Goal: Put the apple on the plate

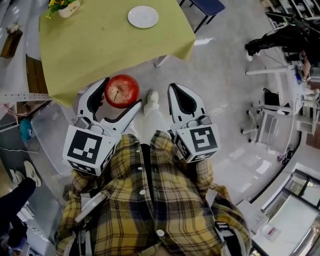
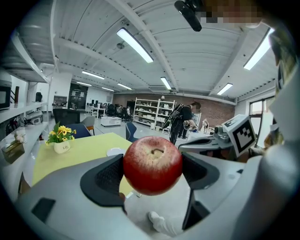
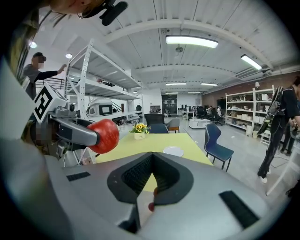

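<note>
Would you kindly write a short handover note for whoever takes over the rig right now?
Left tool: shut on the apple, held in the air short of the table.
Right tool: shut, empty.
Plate: empty, on the table's far side.
Done: apple grasped.
Left: carry it over the plate, set it down, release.

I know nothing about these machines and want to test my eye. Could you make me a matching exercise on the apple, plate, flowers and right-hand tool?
1. apple
2. plate
3. flowers
4. right gripper

A. jaws shut, holding nothing
B. white, empty, on the table
C. yellow, in a pot at the table's corner
D. gripped between the left gripper jaws

Pairs: 1-D, 2-B, 3-C, 4-A.
</note>
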`<act>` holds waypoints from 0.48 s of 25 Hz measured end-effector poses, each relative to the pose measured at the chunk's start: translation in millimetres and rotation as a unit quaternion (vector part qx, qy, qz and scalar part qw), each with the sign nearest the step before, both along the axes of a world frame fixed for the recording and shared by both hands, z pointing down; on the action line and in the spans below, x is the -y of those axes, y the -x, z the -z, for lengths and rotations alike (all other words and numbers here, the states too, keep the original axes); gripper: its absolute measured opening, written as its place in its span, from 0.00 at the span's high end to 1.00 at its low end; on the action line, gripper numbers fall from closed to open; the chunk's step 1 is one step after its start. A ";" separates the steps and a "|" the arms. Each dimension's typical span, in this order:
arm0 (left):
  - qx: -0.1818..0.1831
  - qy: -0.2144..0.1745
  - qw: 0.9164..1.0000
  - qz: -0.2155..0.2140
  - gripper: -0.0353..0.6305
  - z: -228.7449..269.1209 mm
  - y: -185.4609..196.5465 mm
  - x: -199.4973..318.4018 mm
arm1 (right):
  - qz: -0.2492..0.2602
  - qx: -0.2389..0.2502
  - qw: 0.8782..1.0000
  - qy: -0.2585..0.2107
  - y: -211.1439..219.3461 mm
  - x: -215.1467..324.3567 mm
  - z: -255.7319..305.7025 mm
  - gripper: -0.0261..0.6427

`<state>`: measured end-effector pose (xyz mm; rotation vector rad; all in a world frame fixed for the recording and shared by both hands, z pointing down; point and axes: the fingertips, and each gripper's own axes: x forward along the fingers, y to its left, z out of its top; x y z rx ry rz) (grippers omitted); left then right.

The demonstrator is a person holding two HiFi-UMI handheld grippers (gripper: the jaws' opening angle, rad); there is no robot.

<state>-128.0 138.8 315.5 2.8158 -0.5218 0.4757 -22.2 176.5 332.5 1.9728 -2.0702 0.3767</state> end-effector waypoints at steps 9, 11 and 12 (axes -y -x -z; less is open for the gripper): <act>-0.008 -0.016 0.999 0.035 0.35 15.0 -63.5 60.7 | 0.031 -0.008 0.999 -0.007 -65.0 65.8 13.0 0.97; -0.010 -0.018 0.999 0.048 0.35 20.3 -78.1 71.8 | 0.047 -0.007 0.999 -0.011 -80.0 78.2 17.7 0.97; -0.010 -0.018 0.998 0.055 0.35 22.4 -84.7 76.9 | 0.054 -0.006 0.998 -0.011 -87.3 83.8 19.6 0.97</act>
